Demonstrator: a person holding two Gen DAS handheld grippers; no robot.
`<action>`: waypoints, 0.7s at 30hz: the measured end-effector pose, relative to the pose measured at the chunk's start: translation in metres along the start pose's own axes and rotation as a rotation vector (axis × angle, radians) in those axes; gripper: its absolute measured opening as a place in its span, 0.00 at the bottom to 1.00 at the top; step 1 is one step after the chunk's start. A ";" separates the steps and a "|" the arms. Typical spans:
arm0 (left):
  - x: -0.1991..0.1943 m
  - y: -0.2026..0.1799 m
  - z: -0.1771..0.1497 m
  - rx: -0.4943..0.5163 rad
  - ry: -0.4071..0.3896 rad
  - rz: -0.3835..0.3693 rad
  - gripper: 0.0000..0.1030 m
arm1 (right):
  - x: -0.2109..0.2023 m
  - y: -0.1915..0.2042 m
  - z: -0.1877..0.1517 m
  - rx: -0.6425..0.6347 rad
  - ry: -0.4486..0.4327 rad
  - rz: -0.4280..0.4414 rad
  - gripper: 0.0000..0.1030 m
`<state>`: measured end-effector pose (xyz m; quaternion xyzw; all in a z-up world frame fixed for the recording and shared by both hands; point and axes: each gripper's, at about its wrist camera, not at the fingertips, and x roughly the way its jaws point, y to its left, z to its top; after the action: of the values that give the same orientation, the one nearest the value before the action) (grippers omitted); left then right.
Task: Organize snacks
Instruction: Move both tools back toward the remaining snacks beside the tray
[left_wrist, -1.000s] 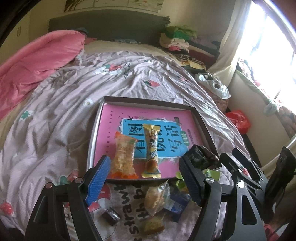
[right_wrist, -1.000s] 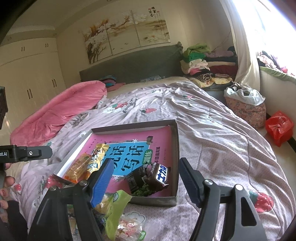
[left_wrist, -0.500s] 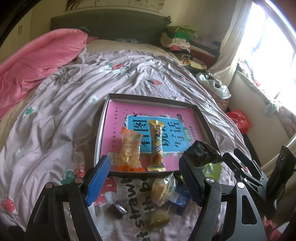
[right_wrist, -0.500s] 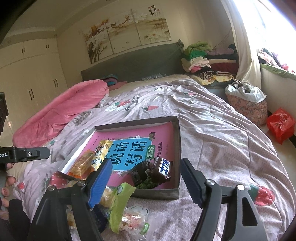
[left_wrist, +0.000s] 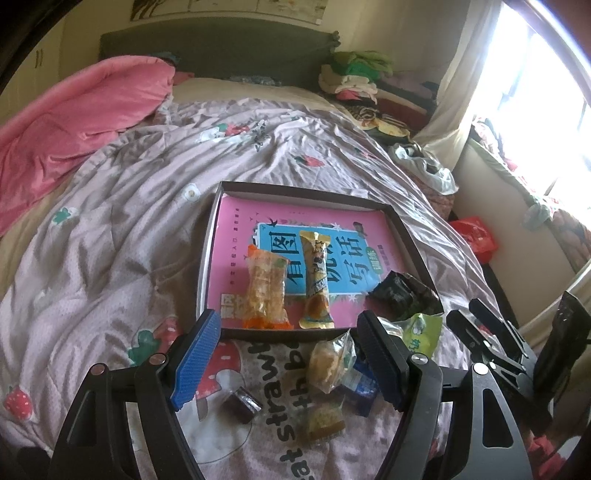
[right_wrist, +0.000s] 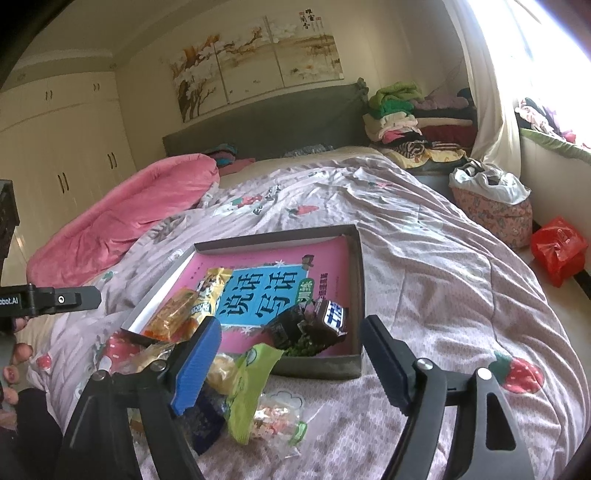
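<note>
Both hand-held grippers, left (left_wrist: 286, 354) and right (right_wrist: 290, 360), hang released over loose snacks (left_wrist: 327, 363) before the box (left_wrist: 210, 251).

book cover (right_wrist: 258, 291), in tray beyond the fingers: "说话写话" | bedspread print (left_wrist: 291, 402), between the left fingers: "straw…" upside down | left gripper body (right_wrist: 22, 300): "…bot.AI"

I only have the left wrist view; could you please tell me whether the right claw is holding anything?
Observer: No, the right claw is open and empty.
Operator: Thanks. What are the dark wrappers in the box's near right corner?
Observer: In the box, a chocolate bar with white-and-blue lettering lies over what looks like a pea packet.
Operator: Anything else I can't see?
Observer: A clear packet of pink sweets lies on the quilt, beside the green wrapper.
</note>
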<state>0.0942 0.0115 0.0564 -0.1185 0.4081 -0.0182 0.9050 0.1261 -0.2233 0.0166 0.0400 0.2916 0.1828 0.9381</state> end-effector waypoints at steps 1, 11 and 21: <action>-0.001 0.000 -0.001 0.002 0.000 -0.001 0.75 | -0.001 0.001 -0.001 -0.003 0.004 0.001 0.76; -0.002 -0.008 -0.010 0.036 0.019 -0.010 0.75 | -0.005 0.020 -0.015 -0.061 0.043 0.013 0.76; -0.005 -0.016 -0.019 0.065 0.034 -0.026 0.75 | -0.010 0.024 -0.019 -0.070 0.057 0.016 0.76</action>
<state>0.0776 -0.0073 0.0511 -0.0942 0.4210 -0.0450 0.9010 0.0997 -0.2056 0.0104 0.0044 0.3113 0.2014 0.9287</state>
